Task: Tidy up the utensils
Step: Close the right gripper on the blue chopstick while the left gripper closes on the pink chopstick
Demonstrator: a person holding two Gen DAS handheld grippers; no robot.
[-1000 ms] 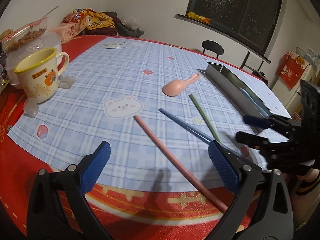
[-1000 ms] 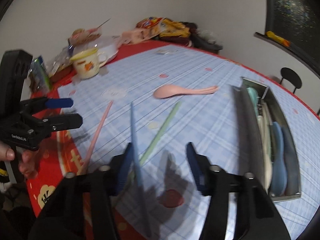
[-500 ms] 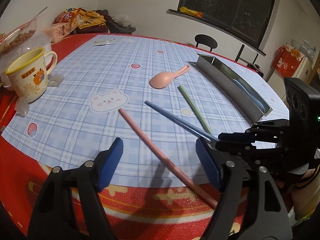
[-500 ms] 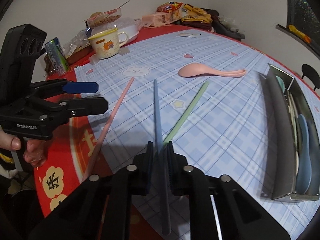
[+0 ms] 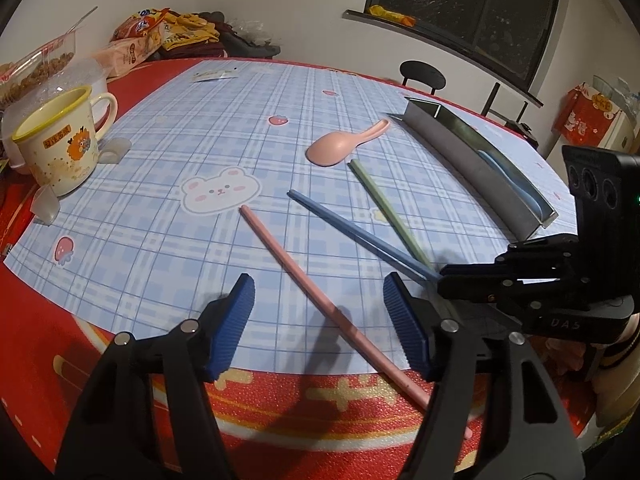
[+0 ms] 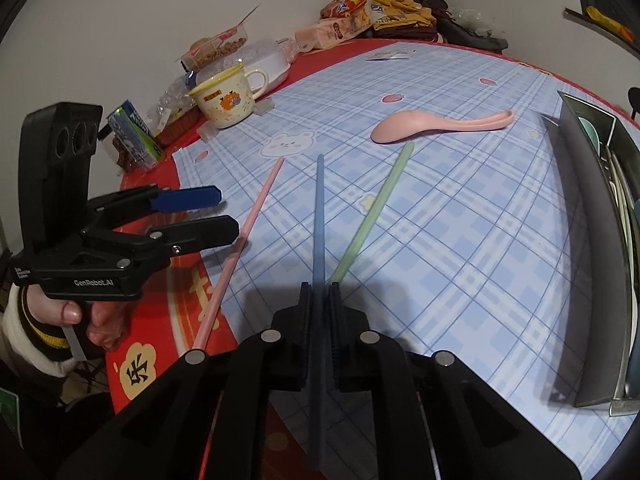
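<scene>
A: Right gripper [image 6: 320,312] — how does it stand?

B: Jaws drawn together, clamped on the blue chopstick [image 6: 319,216]. The stick runs straight out ahead between the pads, its far tip toward the pink spoon [image 6: 436,123]; its near end passes back under the gripper body.

A: And the left gripper [image 5: 320,320]?

B: Jaws apart and closing. The pink chopstick [image 5: 304,276] lies on the mat between the blue pads [image 5: 236,320], slanting across the gap. Neither pad touches it. Its near end runs off the checked mat [image 5: 200,128] onto the red tablecloth [image 5: 280,408], passing under the right-hand finger.

A: Other utensils?

B: The green chopstick [image 6: 372,208] lies flat on the mat just right of the blue one, its near end close to the right gripper's tips. The pink spoon rests beyond all three sticks, bowl to the left in the right wrist view. The metal tray [image 6: 580,216] sits along the mat's right side with utensils already inside.

A: Anything else?

B: A yellow-rimmed mug [image 5: 60,148] at the mat's far left. A hand [image 6: 80,316] grips the left gripper's handle.
</scene>
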